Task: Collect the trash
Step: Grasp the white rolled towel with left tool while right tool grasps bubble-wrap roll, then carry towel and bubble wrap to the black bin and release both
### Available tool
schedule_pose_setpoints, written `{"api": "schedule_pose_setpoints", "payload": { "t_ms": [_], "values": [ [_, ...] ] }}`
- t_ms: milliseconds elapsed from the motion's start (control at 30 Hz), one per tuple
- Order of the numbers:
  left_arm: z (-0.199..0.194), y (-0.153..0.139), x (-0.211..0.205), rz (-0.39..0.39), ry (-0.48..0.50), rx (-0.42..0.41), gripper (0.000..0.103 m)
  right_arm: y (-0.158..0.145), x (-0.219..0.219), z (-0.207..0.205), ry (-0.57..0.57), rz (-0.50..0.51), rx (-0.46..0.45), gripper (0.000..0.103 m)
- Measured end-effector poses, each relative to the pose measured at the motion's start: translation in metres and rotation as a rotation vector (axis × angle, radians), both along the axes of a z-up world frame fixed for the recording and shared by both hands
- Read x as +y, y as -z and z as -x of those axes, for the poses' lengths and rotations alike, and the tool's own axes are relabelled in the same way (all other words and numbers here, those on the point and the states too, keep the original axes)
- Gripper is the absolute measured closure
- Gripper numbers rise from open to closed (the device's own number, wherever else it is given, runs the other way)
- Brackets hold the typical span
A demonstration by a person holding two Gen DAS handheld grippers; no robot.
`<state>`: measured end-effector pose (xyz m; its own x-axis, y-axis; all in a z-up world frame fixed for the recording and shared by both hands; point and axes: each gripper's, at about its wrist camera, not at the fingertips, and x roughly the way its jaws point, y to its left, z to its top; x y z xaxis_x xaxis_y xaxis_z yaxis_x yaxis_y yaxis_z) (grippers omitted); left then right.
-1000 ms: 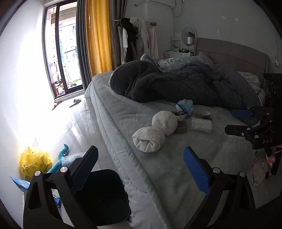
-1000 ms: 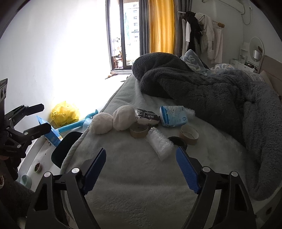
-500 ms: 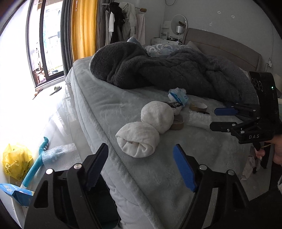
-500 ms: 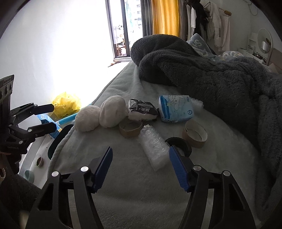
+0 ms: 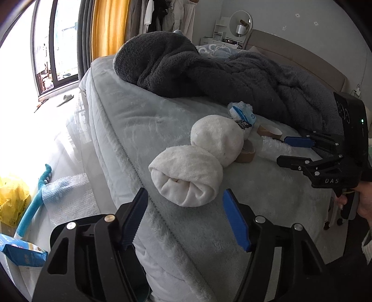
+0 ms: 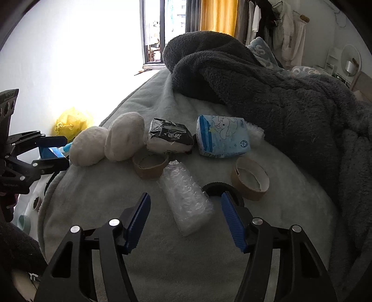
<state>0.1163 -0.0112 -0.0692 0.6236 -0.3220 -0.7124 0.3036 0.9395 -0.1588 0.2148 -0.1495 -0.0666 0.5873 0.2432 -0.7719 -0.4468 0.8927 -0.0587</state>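
Nearby, yellow bag (image 6: pixel 69 122), contents unclear.

Two rolled white towels (image 6: pixel 89 146) (image 6: pixel 124 139); two brown cardboard tape cores (image 6: pixel 150 166) (image 6: pixel 250 178); two tissue packs (image 6: pixel 171 137) (image 6: pixel 223 137); one clear bubble-wrap roll (image 6: pixel 186 197)

Bedroom, daylight — strong glare from a tall dark-framed window (image 5: pixel 55 46) bleaches the pale glossy floor (image 5: pixel 58 144) and the plain white wall (image 6: pixel 69 69) beside it. A mustard-yellow curtain (image 5: pixel 108 27) hangs next to a grey one at the window's edge. A large bed with a pale grey plush cover (image 5: pixel 130 120) fills the middle; a rumpled dark grey fleece blanket (image 5: pixel 209 74) is heaped across it, reaching toward a beige padded headboard (image 5: pixel 290 50). Behind the bed, light and dark clothes hang on a rail (image 6: pixel 276 25). A round white mirror (image 5: pixel 240 19) stands on a small white shelf unit — near the headboard.
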Motion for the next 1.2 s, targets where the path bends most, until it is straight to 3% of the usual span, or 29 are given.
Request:
{"api": "schedule_pose_setpoints", "payload": {
  "t_ms": [100, 167, 300, 533, 933, 1200],
  "values": [
    [-0.004, 0.002, -0.003, 0.01, -0.005, 0.003, 0.034, 0.005, 0.004, 0.002, -0.006, 0.051, -0.001, 0.044],
    [-0.006, 0.004, -0.006, 0.004, -0.005, 0.003, 0.035, 0.01, 0.004, 0.003, 0.001, 0.093, -0.003, 0.052],
    [-0.012, 0.006, -0.007, 0.031, -0.017, 0.03, 0.038, 0.015, 0.003, 0.004, 0.003, 0.089, -0.001, 0.059],
    [-0.018, 0.008, -0.005, 0.069, -0.048, 0.041, 0.055, 0.008, -0.001, 0.006, 0.016, 0.071, -0.023, 0.065],
    [-0.011, -0.009, 0.007, 0.12, -0.056, -0.012, 0.076, -0.025, -0.002, 0.005, 0.075, -0.083, -0.068, 0.065],
    [-0.007, -0.021, 0.029, 0.129, -0.11, -0.059, 0.079, -0.043, 0.013, 0.004, 0.078, -0.182, -0.085, 0.065]
  ]
}}
